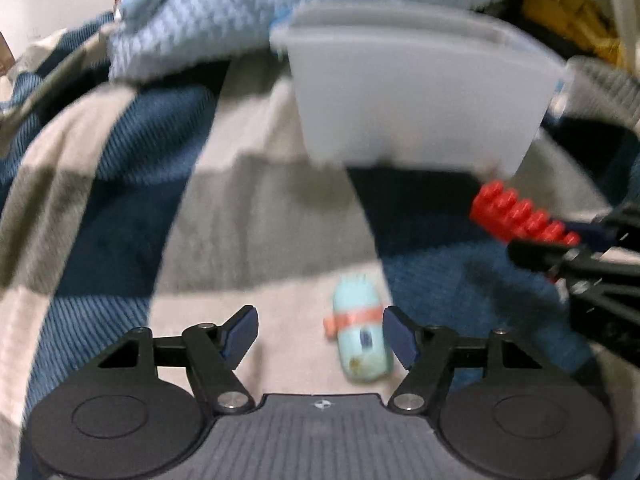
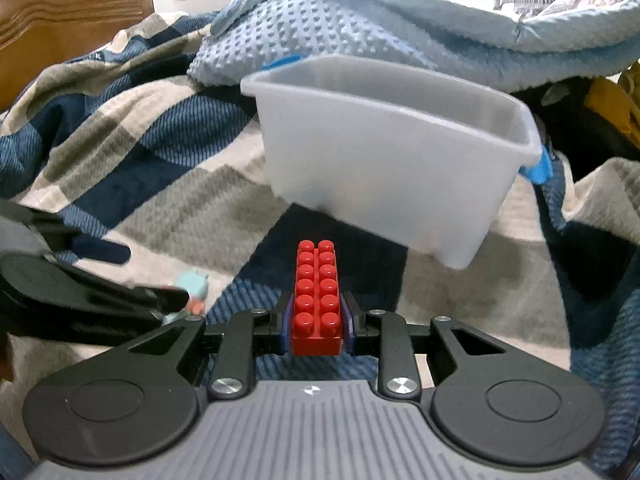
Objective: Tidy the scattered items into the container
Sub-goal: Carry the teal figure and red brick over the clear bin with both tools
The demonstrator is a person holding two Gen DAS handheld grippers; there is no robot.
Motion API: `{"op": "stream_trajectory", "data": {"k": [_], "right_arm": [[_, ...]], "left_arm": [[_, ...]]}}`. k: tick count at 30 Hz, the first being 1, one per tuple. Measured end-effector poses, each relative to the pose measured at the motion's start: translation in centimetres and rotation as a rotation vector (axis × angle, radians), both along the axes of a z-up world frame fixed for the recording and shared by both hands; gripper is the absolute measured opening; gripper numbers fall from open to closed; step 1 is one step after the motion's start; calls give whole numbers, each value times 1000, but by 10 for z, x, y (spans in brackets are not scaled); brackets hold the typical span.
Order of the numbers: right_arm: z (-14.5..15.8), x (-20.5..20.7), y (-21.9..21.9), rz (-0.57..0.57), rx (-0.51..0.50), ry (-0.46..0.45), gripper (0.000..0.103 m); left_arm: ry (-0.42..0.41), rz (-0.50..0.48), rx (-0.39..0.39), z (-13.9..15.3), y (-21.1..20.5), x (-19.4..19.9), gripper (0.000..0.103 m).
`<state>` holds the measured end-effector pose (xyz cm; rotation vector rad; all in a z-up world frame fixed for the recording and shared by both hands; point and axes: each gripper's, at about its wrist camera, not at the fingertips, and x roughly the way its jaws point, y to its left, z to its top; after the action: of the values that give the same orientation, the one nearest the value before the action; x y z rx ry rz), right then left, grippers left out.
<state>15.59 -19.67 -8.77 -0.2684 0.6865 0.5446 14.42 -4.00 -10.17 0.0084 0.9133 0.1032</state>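
Observation:
A pale blue toy figure point(image 1: 360, 332) with an orange band lies on the checked blanket, between the wide-apart fingers of my left gripper point(image 1: 320, 334), close to the right pad and free of both. That gripper is open. The toy point(image 2: 192, 286) also peeks out beside the left gripper in the right wrist view. My right gripper point(image 2: 318, 322) is shut on a long red studded brick point(image 2: 318, 300), which sticks out forward toward the translucent white bin point(image 2: 384, 152). In the left wrist view the brick point(image 1: 520, 216) hangs at the right, below the bin point(image 1: 420, 92).
A blue, grey and cream checked blanket point(image 2: 120, 152) covers the bed. A light blue dotted quilt point(image 2: 320, 28) is piled behind the bin. A wooden headboard point(image 2: 72, 12) stands at the far left, and yellow and dark fabric point(image 2: 608, 108) lies at the right.

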Motion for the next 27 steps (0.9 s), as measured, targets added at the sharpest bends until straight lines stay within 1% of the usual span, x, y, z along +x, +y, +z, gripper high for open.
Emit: {"op": "stream_trajectory", "data": {"k": [1,2,4,5,6,7,10,14,16,17,23,27], "right_arm": [[-1,-1,0,1,-1,5,27],[-3,-1,0,3,-4,7,27],[-6,-2,1,7,-15,4,27],[-7,-3,1,8,-18,4,27],[-8,-3,0,8,-17,6,27],[-9,-3,-1,7,-16,8,27],[-10,-6,-2,5,-14,9,27],[-10,-7,-1,8,-13,6,27],[-8,-8,-2,8,-14,-2,27],[-7,-8,-2,7,-15,-6,27],[2,-6,-5,-13,-11,-27,27],[12,-4,-8,-30,-4,-45,27]], "left_arm": [[0,-3,-7,-4,-2,-1,70],[7,-4,-21,-9,-4,0,64],[10,-7,-39,-13,-7,0,49],[3,-14,-40,-13,-9,0,43],[-1,-26,-34,-12,-12,-1,40],[-7,-35,-23,-11,-14,-2,31],[-19,-45,-25,-9,-13,-3,33],[-16,-62,-16,-7,-13,-4,33],[-28,-79,13,-4,-15,-6,33],[-36,-88,33,-1,-17,-7,33],[-85,-126,92,19,-26,-10,33],[-123,-144,99,37,-31,-8,33]]}}
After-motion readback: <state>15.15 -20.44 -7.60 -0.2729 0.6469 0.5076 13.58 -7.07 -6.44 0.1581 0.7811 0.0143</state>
